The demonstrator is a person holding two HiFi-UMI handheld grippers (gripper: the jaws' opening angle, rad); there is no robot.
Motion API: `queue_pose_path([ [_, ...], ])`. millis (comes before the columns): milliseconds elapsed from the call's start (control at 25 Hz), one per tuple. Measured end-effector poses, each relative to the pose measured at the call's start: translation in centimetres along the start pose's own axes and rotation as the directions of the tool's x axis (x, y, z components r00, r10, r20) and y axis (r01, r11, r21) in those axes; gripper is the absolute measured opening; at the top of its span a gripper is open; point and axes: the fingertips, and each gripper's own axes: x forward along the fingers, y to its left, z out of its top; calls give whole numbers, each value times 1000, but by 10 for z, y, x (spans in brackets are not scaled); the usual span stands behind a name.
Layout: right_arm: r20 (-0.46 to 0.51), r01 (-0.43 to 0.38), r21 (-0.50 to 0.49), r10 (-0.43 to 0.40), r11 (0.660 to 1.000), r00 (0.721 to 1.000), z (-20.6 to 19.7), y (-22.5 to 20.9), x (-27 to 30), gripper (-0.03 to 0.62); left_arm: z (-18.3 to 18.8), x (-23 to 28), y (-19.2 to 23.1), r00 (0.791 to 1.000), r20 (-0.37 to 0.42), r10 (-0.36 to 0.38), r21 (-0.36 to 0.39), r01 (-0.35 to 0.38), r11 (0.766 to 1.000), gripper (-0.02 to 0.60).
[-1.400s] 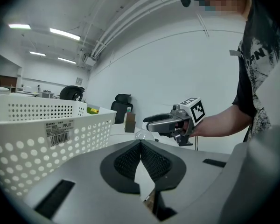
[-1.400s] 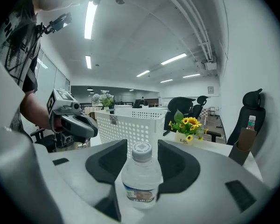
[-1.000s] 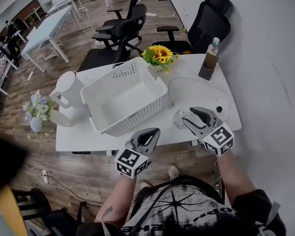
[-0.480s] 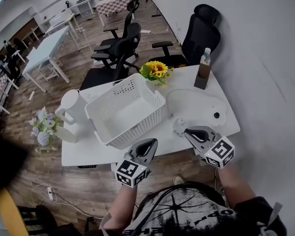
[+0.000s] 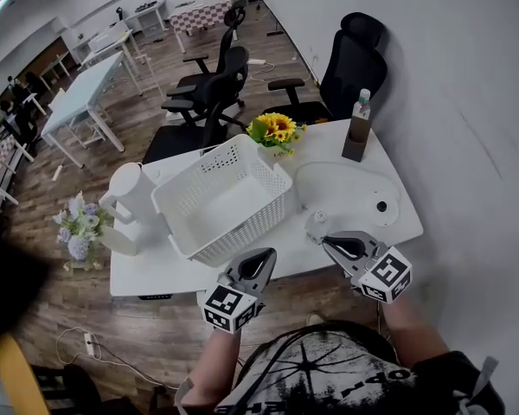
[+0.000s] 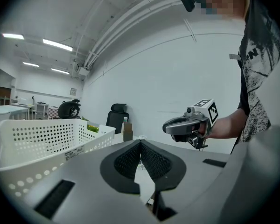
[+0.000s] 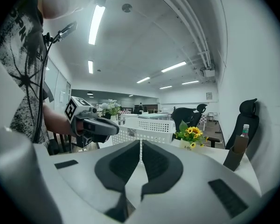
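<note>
Bottle (image 5: 318,226) upright (long axis vertical)

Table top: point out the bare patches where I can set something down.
Widest bare patch: the right half of the table, bordered by the sunflowers, the brown holder and the small bottle. A narrower strip runs along the near-left edge, before the basket. Crowded: the left end, pitcher beside basket.

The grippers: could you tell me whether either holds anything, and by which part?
Nothing is held: the left gripper and the right gripper are both shut and empty; the bottle stands free.
</note>
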Motion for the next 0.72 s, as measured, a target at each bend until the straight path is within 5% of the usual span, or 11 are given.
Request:
queue_pose_path([
  [720,-3,5,2,-5,1000,1000,-5,-5,4,21,2,3,1,1000,3,-7,2,7,1000,10],
])
